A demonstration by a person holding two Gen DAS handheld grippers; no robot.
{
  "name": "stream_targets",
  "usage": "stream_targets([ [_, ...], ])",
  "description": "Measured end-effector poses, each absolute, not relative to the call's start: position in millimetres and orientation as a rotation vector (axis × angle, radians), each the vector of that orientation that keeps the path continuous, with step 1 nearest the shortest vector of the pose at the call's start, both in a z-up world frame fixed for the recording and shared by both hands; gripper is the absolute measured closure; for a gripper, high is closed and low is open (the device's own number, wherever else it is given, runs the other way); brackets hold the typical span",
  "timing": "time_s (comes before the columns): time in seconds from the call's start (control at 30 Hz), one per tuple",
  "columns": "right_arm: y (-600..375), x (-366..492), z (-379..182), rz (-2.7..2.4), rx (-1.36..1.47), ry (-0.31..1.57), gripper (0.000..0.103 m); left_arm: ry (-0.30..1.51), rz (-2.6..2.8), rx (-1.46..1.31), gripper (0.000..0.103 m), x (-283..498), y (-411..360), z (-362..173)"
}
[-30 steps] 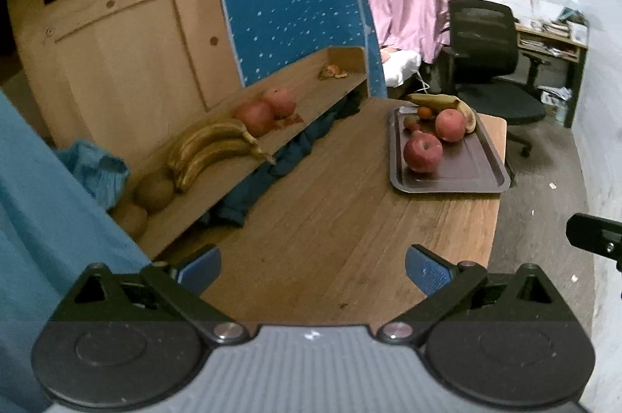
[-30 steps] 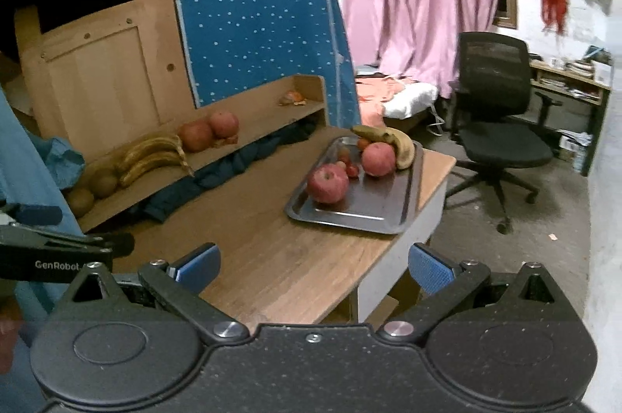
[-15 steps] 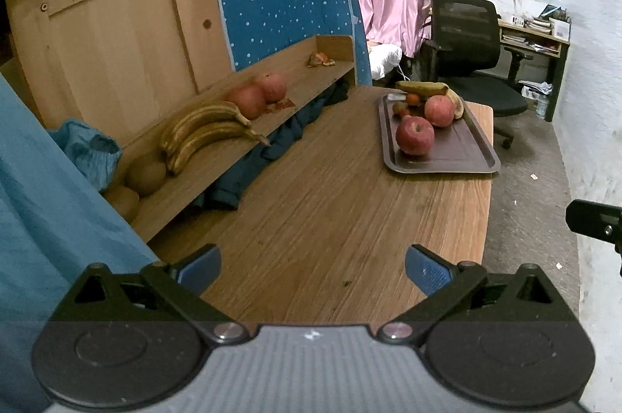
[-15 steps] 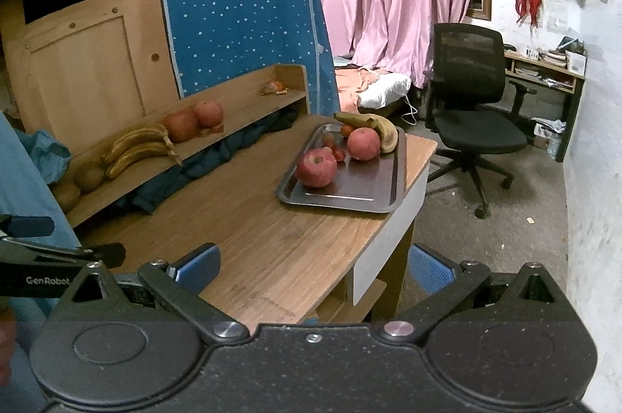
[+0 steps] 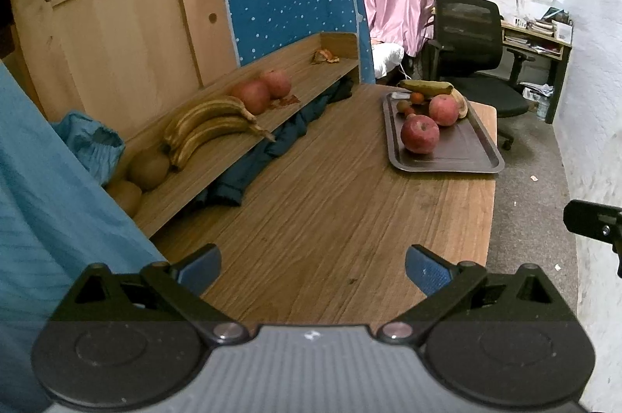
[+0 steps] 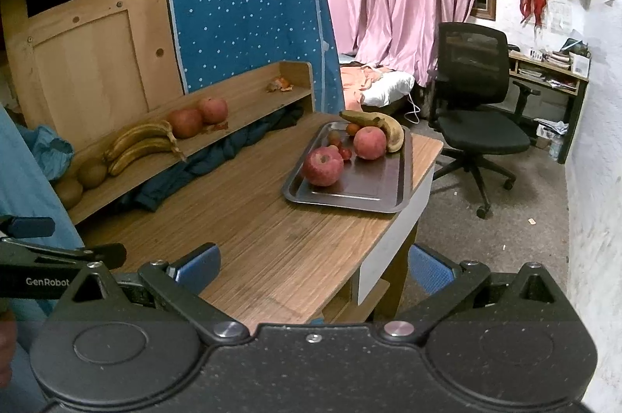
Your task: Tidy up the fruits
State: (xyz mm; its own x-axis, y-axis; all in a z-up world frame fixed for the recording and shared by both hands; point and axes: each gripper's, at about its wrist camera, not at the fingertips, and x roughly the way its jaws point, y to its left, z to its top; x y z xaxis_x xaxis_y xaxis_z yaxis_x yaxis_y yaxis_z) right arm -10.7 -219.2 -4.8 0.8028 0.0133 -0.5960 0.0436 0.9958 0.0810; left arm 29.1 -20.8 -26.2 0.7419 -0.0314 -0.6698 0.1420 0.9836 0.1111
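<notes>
Left claw (image 5: 313, 267) is released, nothing btwn its blue pads, hanging over the near end of the tabletop (image 5: 330, 203). Right claw (image 6: 313, 267) is likewise spread wide and empty, over the tabletop's near corner, w/ its right pad out past the edge above the floor.

Fruit sits well apart from both: tray (image 6: 388, 197) at the far end holds two apples, front apple (image 6: 322, 166) nearest, plus a banana (image 6: 383, 129) on the back rim and small red bits btwn. Shelf (image 5: 241, 148) along the wall carries a banana bunch (image 5: 212, 127), two more apples (image 5: 262, 90) and kiwis (image 5: 149, 166).

Risks, as I judge: apples are round and may roll off the pads or spin the light tray near the edge; bananas look v. ripe, so a hard pinch may bruise them. Right claw reaching from off-edge could clip the tray rim.

Vs 1 s ago: both views have pulled back and levelled; tray looks farther off, more tabletop in view. Fruit hasn't moved.
</notes>
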Motion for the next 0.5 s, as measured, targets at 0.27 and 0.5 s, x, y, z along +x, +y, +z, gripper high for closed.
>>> stream_targets([
  [0.27,-219.8,-6.7,-6.4,-0.014,0.093,0.646,0.001,0.738,-0.095,0.160,0.000,33.0,-20.8,-26.8],
  [0.5,-219.2,-6.1,-6.9,-0.014,0.093,0.649,0.001,0.739,-0.094,0.160,0.000,33.8,-21.2,-27.0],
])
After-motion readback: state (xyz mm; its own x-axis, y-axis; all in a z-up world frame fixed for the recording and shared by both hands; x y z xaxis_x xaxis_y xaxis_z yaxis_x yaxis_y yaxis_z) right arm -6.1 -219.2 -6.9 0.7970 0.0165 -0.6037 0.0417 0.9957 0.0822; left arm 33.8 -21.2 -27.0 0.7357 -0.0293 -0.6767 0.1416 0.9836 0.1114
